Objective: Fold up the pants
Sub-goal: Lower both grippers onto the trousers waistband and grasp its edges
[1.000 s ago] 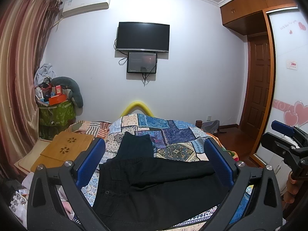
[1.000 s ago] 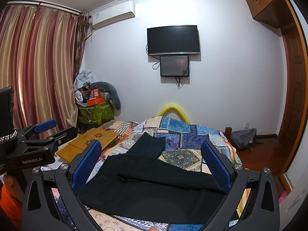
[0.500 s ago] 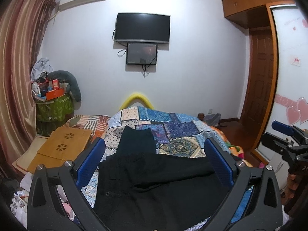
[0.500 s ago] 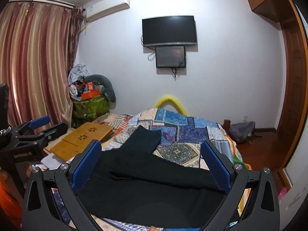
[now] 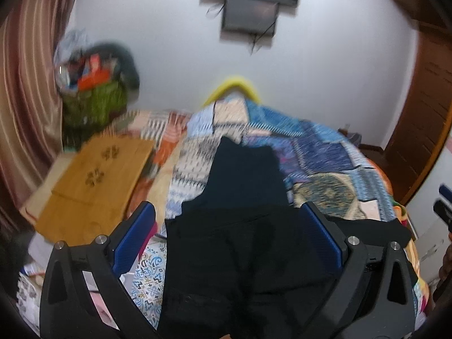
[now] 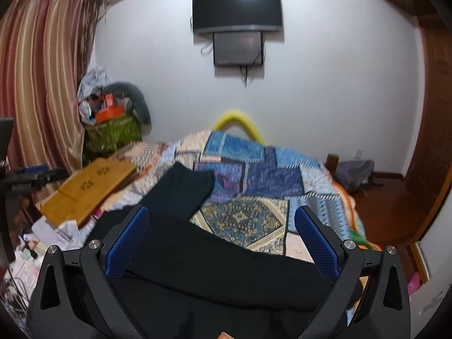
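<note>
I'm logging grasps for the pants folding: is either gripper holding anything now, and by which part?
Nothing is held. The left gripper and right gripper are both open above the black pants.

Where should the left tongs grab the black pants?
Probably the waistband corner of the black fabric pants, at their left edge, coming in from the left over the patchwork quilt. That edge lies flat and exposed near the open left tongs.

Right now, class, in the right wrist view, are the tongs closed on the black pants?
No: the right tongs stand wide open above the black pants, and neither blue pad pinches any cloth.
</note>
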### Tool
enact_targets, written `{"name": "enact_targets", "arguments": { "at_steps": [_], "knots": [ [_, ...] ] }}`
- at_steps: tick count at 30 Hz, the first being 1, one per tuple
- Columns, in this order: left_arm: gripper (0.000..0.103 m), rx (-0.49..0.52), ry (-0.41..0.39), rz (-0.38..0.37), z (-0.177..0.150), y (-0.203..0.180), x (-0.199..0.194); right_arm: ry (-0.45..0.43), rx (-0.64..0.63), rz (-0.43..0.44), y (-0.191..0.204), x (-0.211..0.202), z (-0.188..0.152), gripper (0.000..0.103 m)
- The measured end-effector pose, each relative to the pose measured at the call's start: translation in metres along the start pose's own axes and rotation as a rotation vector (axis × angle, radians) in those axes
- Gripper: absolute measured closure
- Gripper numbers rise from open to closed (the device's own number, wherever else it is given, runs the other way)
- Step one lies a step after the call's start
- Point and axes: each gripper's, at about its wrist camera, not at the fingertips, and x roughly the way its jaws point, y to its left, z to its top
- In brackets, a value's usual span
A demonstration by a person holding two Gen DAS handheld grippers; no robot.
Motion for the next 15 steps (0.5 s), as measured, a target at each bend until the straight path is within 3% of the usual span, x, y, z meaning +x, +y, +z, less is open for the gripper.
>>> {"name": "enact_targets", "arguments": {
  "at_steps": [2, 6, 15],
  "knots": [
    [0.000, -0.025, 0.049, 0.035, 0.002, 0.018, 0.030, 0.052, 0.013, 0.009, -0.010, 0.019, -0.004, 0.000],
    [0.018, -0.024, 0.171, 0.101, -0.003, 0.044, 0.095, 0.183, 0.008, 0.011, -0.026, 0.061, -0.016, 0.001],
    [0.027, -0.024, 0.426, 0.138, -0.051, 0.076, 0.207, 0.413, -0.029, 0.087, -0.048, 0.135, -0.035, 0.008]
  ]
}}
